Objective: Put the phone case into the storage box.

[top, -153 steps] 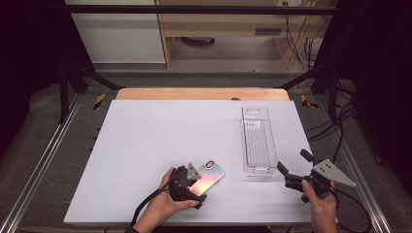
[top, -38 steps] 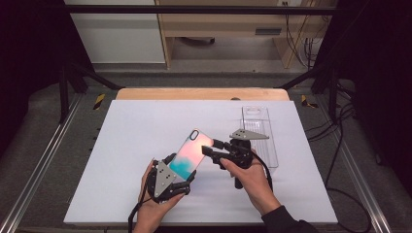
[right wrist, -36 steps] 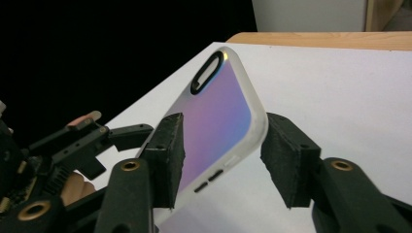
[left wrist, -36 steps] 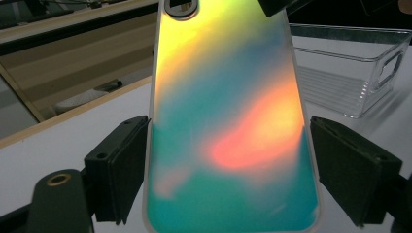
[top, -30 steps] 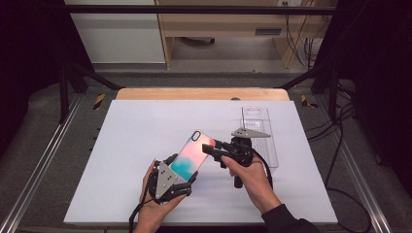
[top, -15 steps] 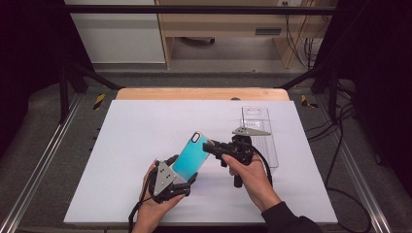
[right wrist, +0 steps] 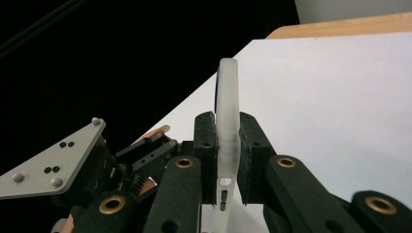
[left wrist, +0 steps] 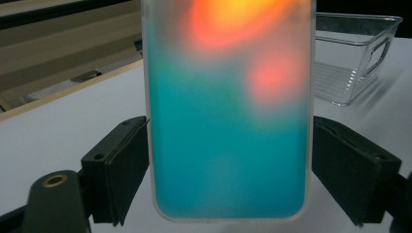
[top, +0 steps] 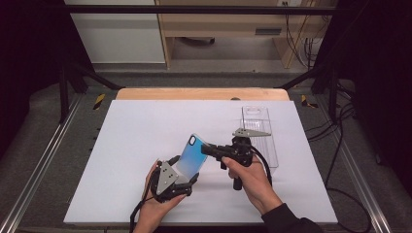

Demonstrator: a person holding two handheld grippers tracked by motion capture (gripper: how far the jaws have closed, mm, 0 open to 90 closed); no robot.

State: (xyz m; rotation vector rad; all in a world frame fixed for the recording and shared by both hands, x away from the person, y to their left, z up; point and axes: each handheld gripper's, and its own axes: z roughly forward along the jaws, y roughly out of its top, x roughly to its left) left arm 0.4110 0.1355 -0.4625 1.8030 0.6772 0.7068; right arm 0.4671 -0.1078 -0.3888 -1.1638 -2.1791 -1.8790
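A white table carries a clear plastic tray near its right edge.

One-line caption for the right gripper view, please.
Right gripper shut on the edge of a frosted phone case, seen edge-on above the white table; left gripper beyond.

**Legible markings — none found**

No text, brand, number or sign readable on any surface. Phone case — blurred teal-to-orange gradient, no lettering. Grey plate on left gripper — screw holes, no print. Clear plastic bin — unlabelled. Yellow-and-black striped tabs beside the table — pattern, no words.
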